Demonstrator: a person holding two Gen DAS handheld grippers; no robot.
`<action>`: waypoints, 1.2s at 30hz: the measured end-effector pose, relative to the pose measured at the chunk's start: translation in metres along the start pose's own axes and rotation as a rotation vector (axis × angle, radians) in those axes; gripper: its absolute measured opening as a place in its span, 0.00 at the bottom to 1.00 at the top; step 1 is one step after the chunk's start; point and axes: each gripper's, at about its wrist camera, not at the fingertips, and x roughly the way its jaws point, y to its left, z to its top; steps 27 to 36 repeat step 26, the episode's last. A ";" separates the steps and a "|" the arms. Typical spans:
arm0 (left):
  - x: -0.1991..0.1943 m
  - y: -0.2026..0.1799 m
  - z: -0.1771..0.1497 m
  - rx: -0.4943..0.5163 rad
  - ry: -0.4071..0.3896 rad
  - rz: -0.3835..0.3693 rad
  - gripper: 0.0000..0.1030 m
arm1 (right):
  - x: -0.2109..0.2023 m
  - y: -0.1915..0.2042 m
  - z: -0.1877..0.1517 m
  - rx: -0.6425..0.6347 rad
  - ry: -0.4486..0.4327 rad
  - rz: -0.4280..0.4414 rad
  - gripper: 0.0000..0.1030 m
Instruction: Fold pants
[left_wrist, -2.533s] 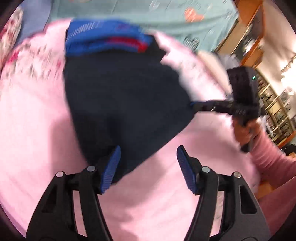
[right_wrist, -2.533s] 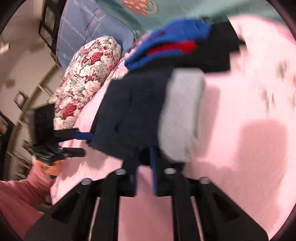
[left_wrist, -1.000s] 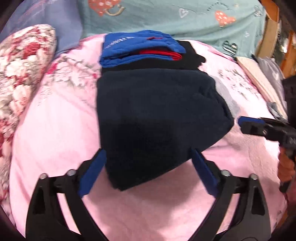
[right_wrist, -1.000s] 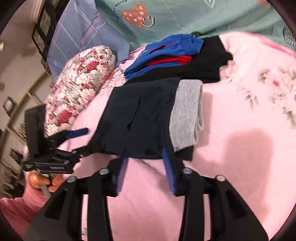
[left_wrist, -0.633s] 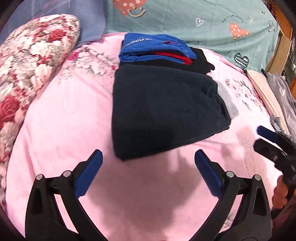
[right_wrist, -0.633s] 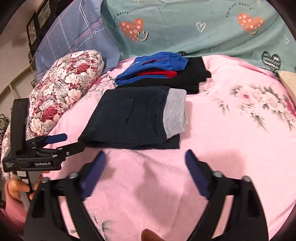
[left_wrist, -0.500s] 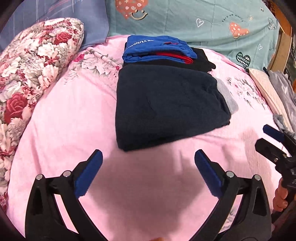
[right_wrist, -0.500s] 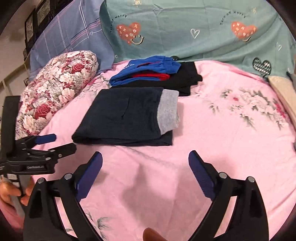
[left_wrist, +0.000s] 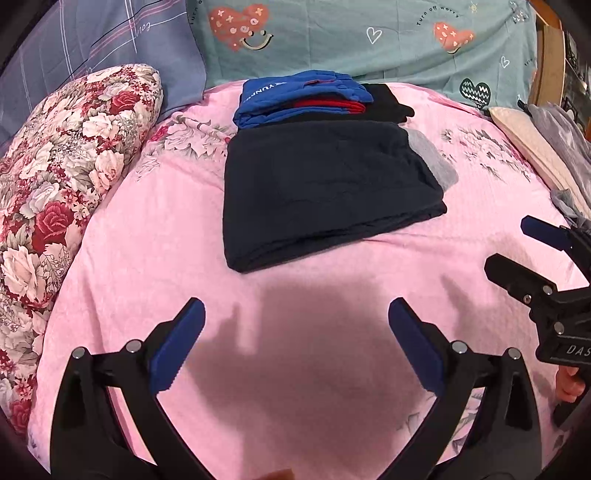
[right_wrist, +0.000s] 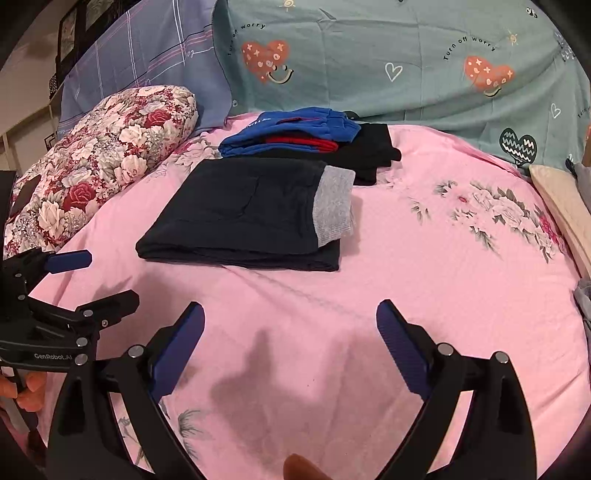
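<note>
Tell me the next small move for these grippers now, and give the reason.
Probably lift the folded navy pants onto the blue-and-red pile behind them, or reach for another garment. The pants already lie in a flat rectangle on the pink bedspread, grey cuff on top, and both the left gripper and right gripper hover clear of them, jaws wide and empty.

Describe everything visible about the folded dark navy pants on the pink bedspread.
The dark navy pants look like soft knit, folded into a flat layered rectangle with a grey ribbed band wrapped over one end. They lie on the pink floral bedspread, just in front of a blue-and-red folded garment on black clothing. Neither open gripper touches them.
</note>
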 end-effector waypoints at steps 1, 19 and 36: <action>-0.001 0.000 0.000 0.001 -0.001 0.000 0.98 | -0.001 -0.001 0.000 0.003 -0.001 0.000 0.91; 0.000 0.005 0.001 -0.013 0.000 -0.020 0.98 | 0.004 -0.003 -0.003 0.017 0.030 -0.006 0.91; 0.001 0.009 -0.001 -0.029 -0.003 -0.036 0.98 | 0.005 -0.003 -0.004 0.017 0.035 -0.011 0.91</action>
